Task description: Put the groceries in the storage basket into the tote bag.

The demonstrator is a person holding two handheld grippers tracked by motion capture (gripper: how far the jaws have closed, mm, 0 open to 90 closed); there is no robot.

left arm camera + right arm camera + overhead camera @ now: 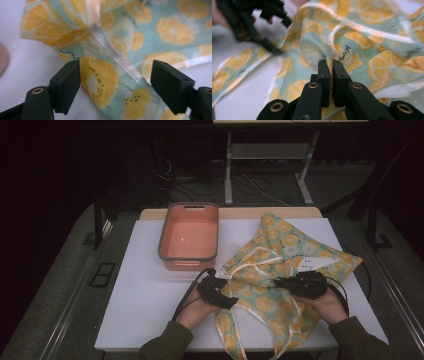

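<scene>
A crumpled teal cloth (282, 252) printed with orange citrus slices and edged in white trim lies on the right half of the white table top (150, 290). My left gripper (225, 292) is at the cloth's left edge. Its jaws stand open in the left gripper view, with a fold of the cloth (100, 77) lying loose between them and my left gripper (116, 85) not pressing on it. My right gripper (280, 282) is over the cloth's middle. In the right gripper view my right gripper (331, 72) is shut on a raised fold of the cloth (362, 37).
A pink tub (190, 237) with a grey rim stands empty at the back of the table, left of the cloth. Bare white table lies to the left and front left. The other gripper (262, 22) shows blurred at the upper left of the right gripper view.
</scene>
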